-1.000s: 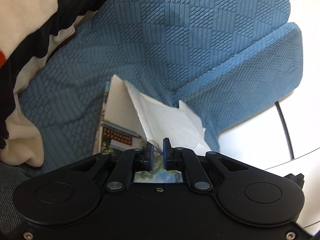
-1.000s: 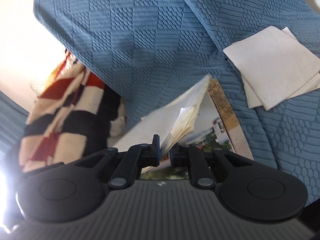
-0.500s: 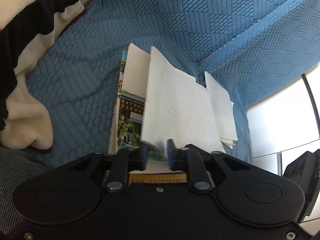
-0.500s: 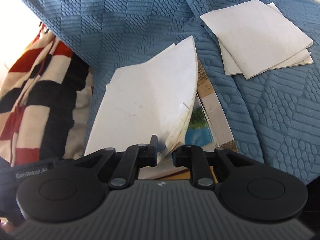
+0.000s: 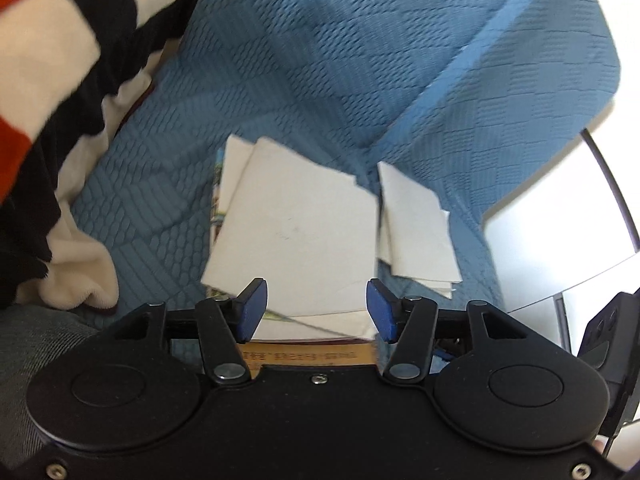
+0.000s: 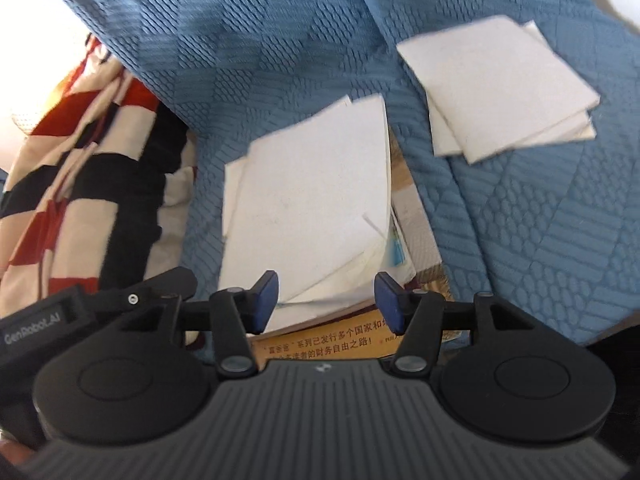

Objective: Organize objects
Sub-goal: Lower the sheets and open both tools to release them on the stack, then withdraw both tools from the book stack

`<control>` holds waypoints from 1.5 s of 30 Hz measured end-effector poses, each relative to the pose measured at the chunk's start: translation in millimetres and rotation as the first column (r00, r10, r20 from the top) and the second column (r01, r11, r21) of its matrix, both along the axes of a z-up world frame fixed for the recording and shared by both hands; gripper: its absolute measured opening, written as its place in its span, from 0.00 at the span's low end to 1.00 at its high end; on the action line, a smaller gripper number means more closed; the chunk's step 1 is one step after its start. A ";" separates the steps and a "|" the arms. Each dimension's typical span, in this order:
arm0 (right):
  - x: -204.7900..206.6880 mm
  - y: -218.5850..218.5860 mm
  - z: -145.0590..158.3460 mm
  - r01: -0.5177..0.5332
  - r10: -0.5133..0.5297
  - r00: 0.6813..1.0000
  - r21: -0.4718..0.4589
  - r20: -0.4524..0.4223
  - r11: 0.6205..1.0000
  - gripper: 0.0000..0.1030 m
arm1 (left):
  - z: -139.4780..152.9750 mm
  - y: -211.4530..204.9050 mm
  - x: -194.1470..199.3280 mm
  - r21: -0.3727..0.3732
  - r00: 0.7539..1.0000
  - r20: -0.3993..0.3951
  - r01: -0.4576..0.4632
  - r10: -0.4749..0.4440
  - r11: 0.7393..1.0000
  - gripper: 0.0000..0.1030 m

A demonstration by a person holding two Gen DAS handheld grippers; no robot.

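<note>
Left gripper [image 5: 316, 306] and right gripper [image 6: 327, 300]: jaws have just been opening, now spread wide w/ nothing pinched; the loose white sheets [image 6: 308, 204] lie between them, untouched. Sheets sit on a book [image 6: 332, 346] on the blue sofa cover [image 6: 280, 40], near its front edge; 2nd paper pile [image 6: 496, 84] lies apart, toward the right. Risk: sheets are fanned and uneven, so a nudge while backing off may slide them off the book.

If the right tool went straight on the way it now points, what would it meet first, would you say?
Most likely the white paper sheets lying on the book. The right tool is open with nothing gripped, its jaws having just been opening, though depth is hard to judge.
</note>
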State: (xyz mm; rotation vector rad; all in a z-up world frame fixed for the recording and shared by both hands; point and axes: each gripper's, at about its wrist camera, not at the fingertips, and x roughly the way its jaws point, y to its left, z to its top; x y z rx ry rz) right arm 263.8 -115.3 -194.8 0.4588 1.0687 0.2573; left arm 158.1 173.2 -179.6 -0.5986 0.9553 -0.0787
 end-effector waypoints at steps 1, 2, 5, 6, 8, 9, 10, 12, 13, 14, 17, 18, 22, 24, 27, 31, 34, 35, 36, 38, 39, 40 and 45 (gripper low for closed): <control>-2.1 -2.5 7.9 -0.002 0.002 1.000 0.001 0.020 1.000 0.55 | 6.0 -3.0 -0.9 0.006 1.000 0.011 0.004 -0.004 1.000 0.52; -3.1 -4.7 15.2 -0.004 0.003 0.999 0.001 0.039 1.000 0.55 | 12.9 -6.2 -3.0 0.011 1.000 0.022 0.007 -0.007 1.000 0.52; -9.0 -10.7 38.3 -0.010 0.011 0.995 -0.009 0.102 1.000 0.55 | 31.8 -14.5 -11.1 0.016 0.999 0.051 0.019 -0.020 1.000 0.52; -11.3 -12.7 46.5 -0.014 0.015 0.992 -0.012 0.125 1.000 0.55 | 38.0 -17.4 -13.9 0.018 0.998 0.065 0.023 -0.024 1.000 0.53; -15.3 -17.8 63.5 -0.020 0.023 0.986 -0.018 0.166 1.000 0.55 | 50.9 -23.8 -19.1 0.033 0.995 0.094 0.030 -0.033 0.999 0.54; -18.0 -20.0 71.2 -0.025 0.028 0.982 -0.020 0.188 0.999 0.55 | 57.3 -27.9 -21.7 0.043 0.993 0.108 0.034 -0.038 0.999 0.54; -20.4 -22.5 78.7 -0.027 0.032 0.978 -0.025 0.207 0.999 0.55 | 63.7 -31.9 -24.1 0.053 0.991 0.124 0.040 -0.047 0.998 0.54; -26.2 -28.2 93.6 -0.025 0.033 0.969 -0.034 0.246 0.999 0.55 | 74.8 -40.3 -28.2 0.074 0.987 0.149 0.052 -0.063 0.996 0.54; -29.0 -31.6 99.9 -0.023 0.031 0.965 -0.034 0.261 0.999 0.55 | 80.3 -45.2 -30.8 0.082 0.985 0.160 0.057 -0.070 0.995 0.55; -31.8 -35.4 106.2 -0.019 0.028 0.961 -0.033 0.275 0.999 0.55 | 86.7 -49.9 -31.9 0.091 0.982 0.172 0.062 -0.077 0.994 0.55; -41.7 -47.2 122.7 -0.004 0.015 0.950 -0.034 0.312 0.999 0.55 | 102.3 -62.8 -35.7 0.112 0.975 0.202 0.072 -0.094 0.991 0.56; -45.4 -51.6 127.4 0.003 0.009 0.946 -0.035 0.323 0.999 0.55 | 106.5 -66.7 -37.4 0.116 0.972 0.212 0.075 -0.098 0.990 0.57; -60.5 -67.5 143.4 0.025 -0.007 0.933 -0.044 0.360 0.999 0.55 | 118.9 -85.9 -44.1 0.127 0.966 0.227 0.099 -0.126 0.987 0.59; -70.9 -76.2 148.6 0.041 -0.017 0.923 -0.055 0.384 0.998 0.55 | 121.1 -96.2 -47.3 0.131 0.964 0.225 0.116 -0.143 0.985 0.59; -87.4 -90.9 152.0 0.062 -0.033 0.920 -0.063 0.391 0.996 0.55 | 120.5 -108.5 -55.6 0.122 0.960 0.228 0.138 -0.163 0.983 0.60; -110.8 -109.8 151.7 0.090 -0.050 0.915 -0.082 0.400 0.993 0.55 | 115.1 -125.8 -67.9 0.132 0.960 0.210 0.159 -0.185 0.978 0.61; -126.8 -122.9 147.8 0.112 -0.065 0.914 -0.096 0.400 0.989 0.55 | 111.0 -134.8 -75.5 0.125 0.962 0.197 0.164 -0.186 0.979 0.61; -131.1 -126.7 145.9 0.118 -0.069 0.915 -0.101 0.398 0.988 0.55 | 109.6 -138.0 -76.8 0.130 0.964 0.190 0.164 -0.187 0.978 0.61; -135.2 -129.9 144.2 0.123 -0.072 0.916 -0.105 0.394 0.987 0.55 | 108.6 -141.3 -78.8 0.133 0.964 0.186 0.167 -0.190 0.977 0.61; -142.9 -136.7 140.0 0.135 -0.079 0.917 -0.116 0.391 0.984 0.55 | 107.2 -148.1 -81.5 0.134 0.963 0.181 0.175 -0.198 0.975 0.61; -146.1 -139.9 138.3 0.141 -0.085 0.917 -0.119 0.389 0.983 0.55 | 106.5 -151.5 -82.0 0.135 0.963 0.178 0.177 -0.200 0.975 0.61; -148.4 -142.5 136.3 0.147 -0.090 0.917 -0.120 0.388 0.982 0.55 | 106.7 -154.8 -82.7 0.137 0.963 0.178 0.180 -0.203 0.974 0.61; -154.4 -153.3 124.5 0.159 -0.101 0.922 -0.127 0.373 0.979 0.55 | 109.6 -164.0 -83.9 0.143 0.963 0.176 0.178 -0.202 0.974 0.63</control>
